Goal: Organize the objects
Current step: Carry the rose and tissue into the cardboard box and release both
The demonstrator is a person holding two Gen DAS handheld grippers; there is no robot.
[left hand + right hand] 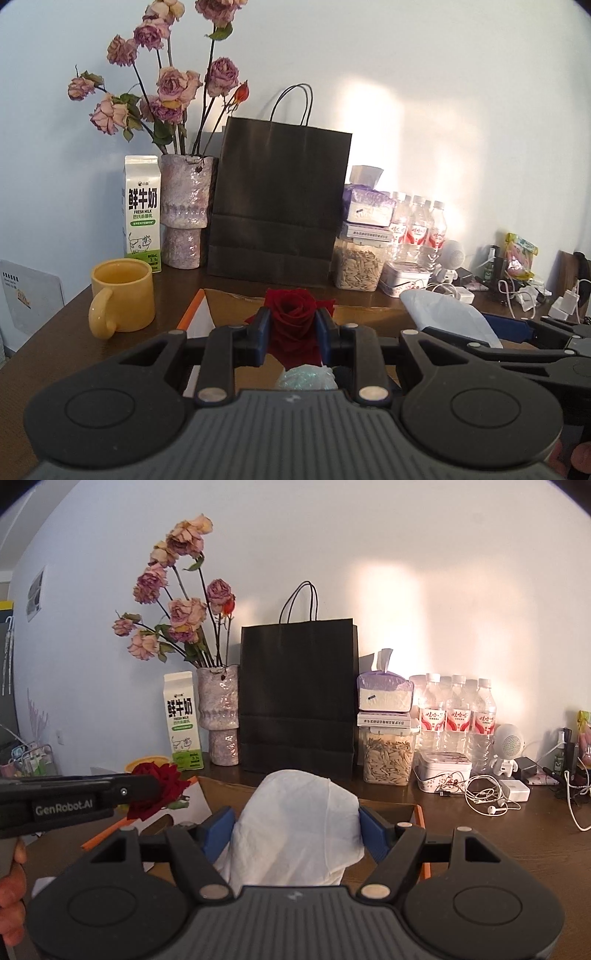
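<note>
I am gripping a red rose (pixel 291 321) in my left gripper (pixel 292 328), the blue pads narrowed and pressing on the bloom from both sides. The rose is dark crimson, fully open, petals layered tightly around the centre, with a green sepal showing in the right wrist view (pixel 157 792). Just below it, at six o'clock in the left wrist view, a bit of crinkled pale green wrapping (pixel 308 378) is showing.

I am holding a white bag (pixel 299 827) in my right gripper (pixel 297 830), the pads standing about half spread and pressing against its sides. It is soft, creased and bulging upward between the fingers.

Both items are sitting above an open cardboard box (pixel 388 805) with orange edging, on the brown table (pixel 498 842). From the rose, the yellow mug (pixel 123 295) is lying at nine o'clock, the milk carton (pixel 142 214) and the vase of dried roses (pixel 184 210) at eleven, and the black paper bag (pixel 277 203) at twelve. In the right wrist view, the water bottles (pixel 458 716) are standing at two o'clock from the white bag.
</note>
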